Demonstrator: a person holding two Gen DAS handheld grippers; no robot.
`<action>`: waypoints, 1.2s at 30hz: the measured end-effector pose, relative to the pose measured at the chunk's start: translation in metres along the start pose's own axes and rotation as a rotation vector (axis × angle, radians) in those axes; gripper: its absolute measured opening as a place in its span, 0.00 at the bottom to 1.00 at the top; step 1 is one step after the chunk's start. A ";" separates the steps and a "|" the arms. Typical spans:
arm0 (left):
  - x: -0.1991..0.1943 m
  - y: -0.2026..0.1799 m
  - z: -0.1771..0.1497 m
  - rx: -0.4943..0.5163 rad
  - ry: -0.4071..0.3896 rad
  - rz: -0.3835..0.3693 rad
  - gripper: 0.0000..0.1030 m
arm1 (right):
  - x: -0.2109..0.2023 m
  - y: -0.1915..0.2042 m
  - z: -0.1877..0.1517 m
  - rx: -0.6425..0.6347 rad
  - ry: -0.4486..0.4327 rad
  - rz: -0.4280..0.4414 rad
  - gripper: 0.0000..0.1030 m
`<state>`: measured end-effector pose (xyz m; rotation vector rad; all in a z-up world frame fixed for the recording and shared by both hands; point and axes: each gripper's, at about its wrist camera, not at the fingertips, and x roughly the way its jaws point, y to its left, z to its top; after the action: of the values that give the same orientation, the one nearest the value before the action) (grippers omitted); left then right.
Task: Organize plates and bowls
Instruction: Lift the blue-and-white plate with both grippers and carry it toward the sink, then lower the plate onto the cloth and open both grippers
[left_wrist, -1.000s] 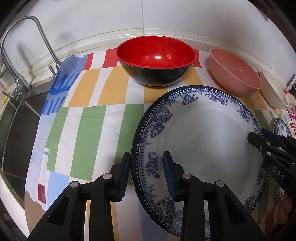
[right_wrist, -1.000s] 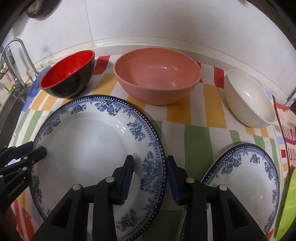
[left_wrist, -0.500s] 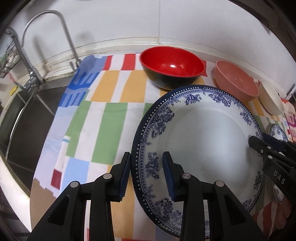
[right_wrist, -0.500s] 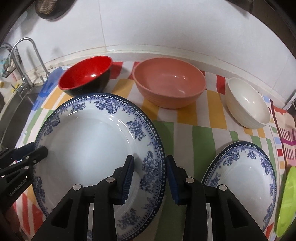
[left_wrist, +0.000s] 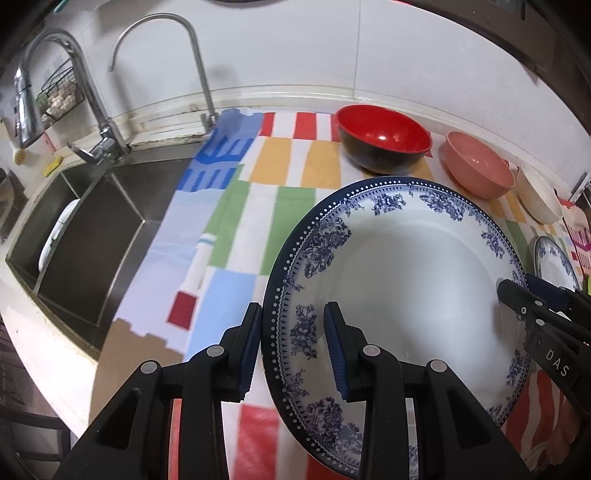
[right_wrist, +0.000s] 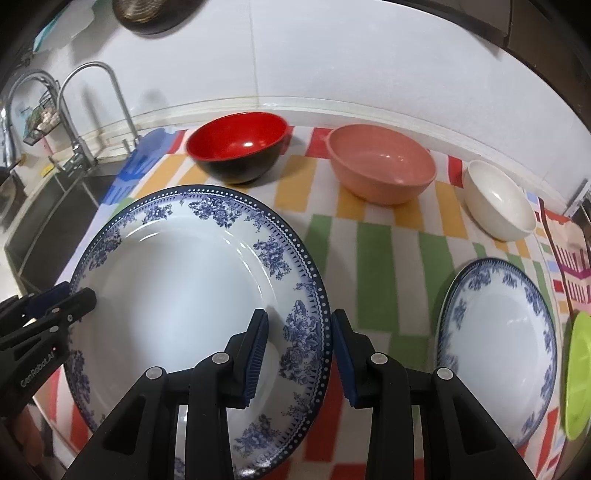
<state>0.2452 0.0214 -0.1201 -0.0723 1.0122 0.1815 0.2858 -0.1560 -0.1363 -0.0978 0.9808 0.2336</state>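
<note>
With each rim pinched by left gripper (left_wrist: 291, 343) and right gripper (right_wrist: 297, 350), carried big plate (right_wrist: 184, 277) above cloth (right_wrist: 376, 258), left of small plate (right_wrist: 495, 343); next, likely stacking, both releasing together

Bowls (right_wrist: 382, 168) behind plates (right_wrist: 496, 347) — on cloth (right_wrist: 384, 236)

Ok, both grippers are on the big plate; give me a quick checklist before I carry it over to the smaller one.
1. Left gripper straddles large plate rim: ok.
2. Right gripper straddles the opposite rim: ok.
3. Pads actually clamping the rim: cannot tell.
4. Plate clear of the cloth: cannot tell.
5. Smaller plate bare on top, ready for stacking: ok.
6. Green item next to that plate, tight spot: not ok.
</note>
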 end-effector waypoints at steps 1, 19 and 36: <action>-0.001 0.005 -0.004 0.001 0.002 0.001 0.33 | -0.002 0.006 -0.004 -0.001 0.001 0.000 0.35; 0.009 0.052 -0.042 0.042 0.075 -0.012 0.33 | -0.002 0.059 -0.045 0.016 0.085 -0.018 0.35; 0.026 0.054 -0.042 0.092 0.136 -0.046 0.34 | 0.009 0.060 -0.050 0.065 0.138 -0.047 0.35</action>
<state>0.2133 0.0709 -0.1632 -0.0244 1.1519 0.0885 0.2355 -0.1057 -0.1704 -0.0780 1.1211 0.1535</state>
